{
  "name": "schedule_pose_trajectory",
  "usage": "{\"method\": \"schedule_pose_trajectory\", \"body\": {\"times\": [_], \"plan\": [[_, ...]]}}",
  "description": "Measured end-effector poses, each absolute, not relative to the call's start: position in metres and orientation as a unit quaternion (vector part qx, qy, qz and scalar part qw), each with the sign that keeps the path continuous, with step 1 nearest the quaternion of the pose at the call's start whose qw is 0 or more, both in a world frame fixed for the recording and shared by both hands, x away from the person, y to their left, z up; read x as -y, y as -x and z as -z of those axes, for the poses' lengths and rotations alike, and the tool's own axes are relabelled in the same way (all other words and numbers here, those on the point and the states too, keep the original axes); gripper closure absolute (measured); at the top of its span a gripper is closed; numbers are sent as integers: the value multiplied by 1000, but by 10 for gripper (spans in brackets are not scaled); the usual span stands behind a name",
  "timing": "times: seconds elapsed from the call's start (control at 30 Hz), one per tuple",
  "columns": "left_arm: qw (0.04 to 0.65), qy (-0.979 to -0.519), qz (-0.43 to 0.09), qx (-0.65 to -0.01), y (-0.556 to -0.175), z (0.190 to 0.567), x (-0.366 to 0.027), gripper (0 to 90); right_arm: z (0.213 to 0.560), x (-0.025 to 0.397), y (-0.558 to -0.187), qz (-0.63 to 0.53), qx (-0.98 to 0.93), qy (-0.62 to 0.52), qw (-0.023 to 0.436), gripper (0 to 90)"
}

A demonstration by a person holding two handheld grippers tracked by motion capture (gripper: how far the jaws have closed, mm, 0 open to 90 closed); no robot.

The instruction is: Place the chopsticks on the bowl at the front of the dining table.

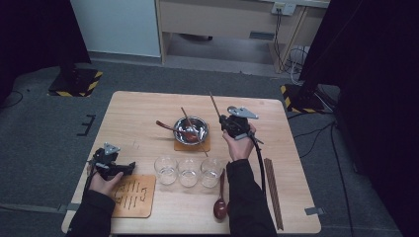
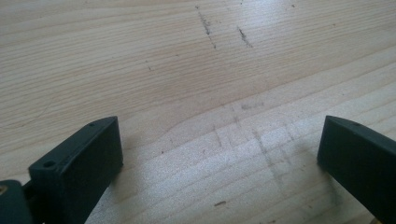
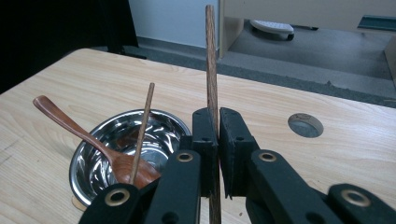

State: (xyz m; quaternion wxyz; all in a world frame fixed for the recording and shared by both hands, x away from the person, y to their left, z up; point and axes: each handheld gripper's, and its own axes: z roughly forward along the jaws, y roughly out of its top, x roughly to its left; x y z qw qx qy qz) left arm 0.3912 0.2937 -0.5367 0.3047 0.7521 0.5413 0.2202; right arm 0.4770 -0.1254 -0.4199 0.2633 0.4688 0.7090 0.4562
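— Pale wooden desk (image 1: 148,113) under us; where's our chopstick (image 3: 211,70)?
— Upright, clamped in our right gripper's (image 3: 218,135) jaws, beside the steel bowl (image 3: 105,140) holding a spoon (image 3: 74,128).
— And our left gripper (image 2: 219,154)?
— Jaws apart, over bare desk.

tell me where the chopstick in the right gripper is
High view: the chopstick is clamped upright in the right gripper, just right of the steel bowl.

Overhead looks down on table (image 1: 148,111); right cam near bowl (image 3: 116,140)
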Motion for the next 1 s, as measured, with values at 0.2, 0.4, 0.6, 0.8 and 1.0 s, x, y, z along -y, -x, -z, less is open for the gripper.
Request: {"method": "schedule_pose_trajectory", "body": {"times": [0.2,0.4,0.6,0.8,1.0], "plan": [[305,-752,-220,-541,-391,537,-294,0,421,119,-484,-451,-711,-470,264,856],[305,-752,-220,-541,-391,537,-294,0,423,113,-490,-454,-711,-470,260,856],[305,-752,-220,-541,-391,537,-294,0,426,108,-494,-453,-712,-471,256,856],[305,-752,-220,-541,-391,537,-294,0,422,102,-499,-451,-713,-470,258,856],[305,-752,-220,-541,-391,537,-294,0,417,96,-504,-455,-713,-468,256,856]]}}
